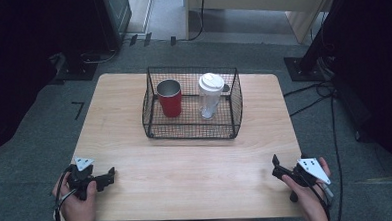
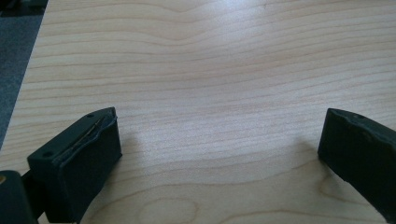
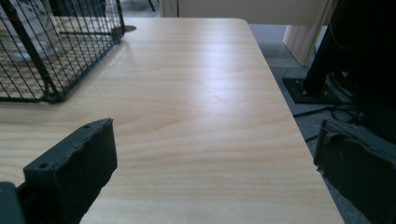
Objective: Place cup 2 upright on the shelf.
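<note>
A black wire basket (image 1: 193, 133) stands at the middle back of the wooden table (image 1: 186, 163). Inside it a red metal cup (image 1: 170, 98) stands upright on the left and a clear bottle with a white lid (image 1: 210, 96) on the right. My left gripper (image 1: 107, 177) rests at the table's front left corner, open, with bare wood between its jaws (image 2: 219, 126). At the front right corner my right gripper (image 1: 276, 168) is open too and holds nothing (image 3: 214, 130). The basket's corner (image 3: 46, 56) shows at the upper left of the right gripper view.
Grey carpet surrounds the table. Black stand bases (image 1: 305, 68) and cables (image 1: 328, 92) lie on the floor to the right, and dark equipment (image 1: 89, 60) sits at the back left. The table's right edge (image 3: 299, 140) runs just inside my right gripper's outer jaw.
</note>
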